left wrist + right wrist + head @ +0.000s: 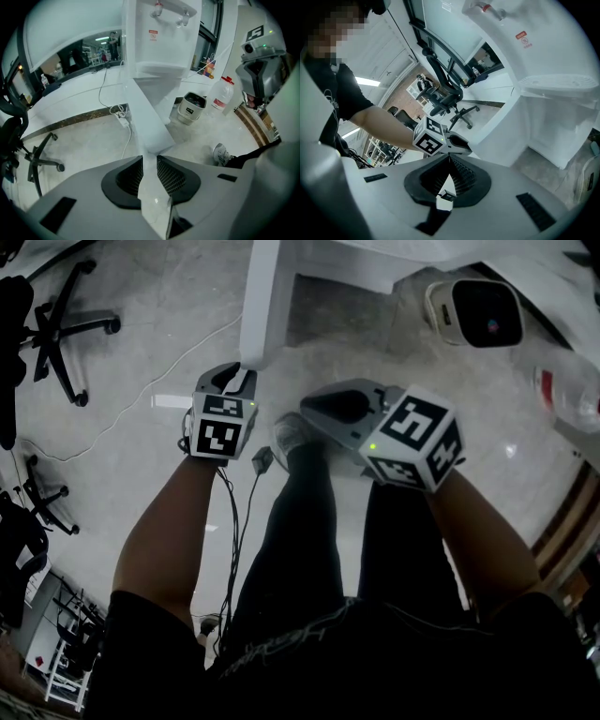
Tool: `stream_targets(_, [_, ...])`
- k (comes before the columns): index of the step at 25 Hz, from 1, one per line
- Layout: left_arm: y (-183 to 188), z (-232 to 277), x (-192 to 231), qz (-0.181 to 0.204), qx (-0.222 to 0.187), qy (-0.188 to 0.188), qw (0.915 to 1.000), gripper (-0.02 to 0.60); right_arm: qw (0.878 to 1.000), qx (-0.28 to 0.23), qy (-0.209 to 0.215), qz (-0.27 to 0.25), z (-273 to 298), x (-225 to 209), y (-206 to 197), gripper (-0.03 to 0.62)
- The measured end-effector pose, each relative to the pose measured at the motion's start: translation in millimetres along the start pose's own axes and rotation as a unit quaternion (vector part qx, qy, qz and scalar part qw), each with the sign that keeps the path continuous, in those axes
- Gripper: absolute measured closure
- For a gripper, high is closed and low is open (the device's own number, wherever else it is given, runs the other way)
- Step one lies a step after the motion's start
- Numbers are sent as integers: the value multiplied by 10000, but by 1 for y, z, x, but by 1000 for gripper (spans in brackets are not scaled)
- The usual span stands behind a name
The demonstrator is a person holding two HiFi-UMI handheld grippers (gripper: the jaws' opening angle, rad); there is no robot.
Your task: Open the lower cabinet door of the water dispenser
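While clamped on white lower cabinet door (146,123) of white water dispenser (161,44): left tongs (149,160); right tongs (450,157) pressed together.

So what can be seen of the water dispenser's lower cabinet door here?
The lower cabinet door is a plain white flat panel, smooth, with no handle showing. It stands swung well out from the water dispenser, open, and the left gripper view sees it nearly edge-on. Its free edge sits between the left gripper's jaws, which are closed on it.

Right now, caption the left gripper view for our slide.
Left claw grips the edge of the open lower cabinet door of the water dispenser.
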State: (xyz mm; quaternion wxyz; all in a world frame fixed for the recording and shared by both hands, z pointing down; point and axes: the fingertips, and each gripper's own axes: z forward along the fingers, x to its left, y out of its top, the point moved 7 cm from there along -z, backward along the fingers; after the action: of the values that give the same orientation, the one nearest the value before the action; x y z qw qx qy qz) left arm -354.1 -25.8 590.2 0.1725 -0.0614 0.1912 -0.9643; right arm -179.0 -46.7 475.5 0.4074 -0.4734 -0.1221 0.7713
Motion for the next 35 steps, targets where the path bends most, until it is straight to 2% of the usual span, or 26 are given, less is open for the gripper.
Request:
stream_targets(3, [-3,-2,11,5,13,16,10000,491,10000,10,4,-28,7,3,7,582])
stream_targets(19, [-7,-5,50,731,119,-186,9971,491,9995,-145,-212,190,40,1,32,582])
stream_targets(24, [-5,-12,54,279,114,-177,9994,491,9992,-234,-251,227,47,10,39,582])
stream_targets(29, [-25,-29,56,-564,47,-323,9979,491,9985,-209,-453,240,39,17,40,582])
stream_targets(32, [-30,-55,55,-985,-251,-585,9931,495,9975,-144,-653,217,22,25,43,582])
stream_targets(35, [-23,-94,51,-1301,-732,-870,9850,505,9961,-122,-865,128,0,40,52,582])
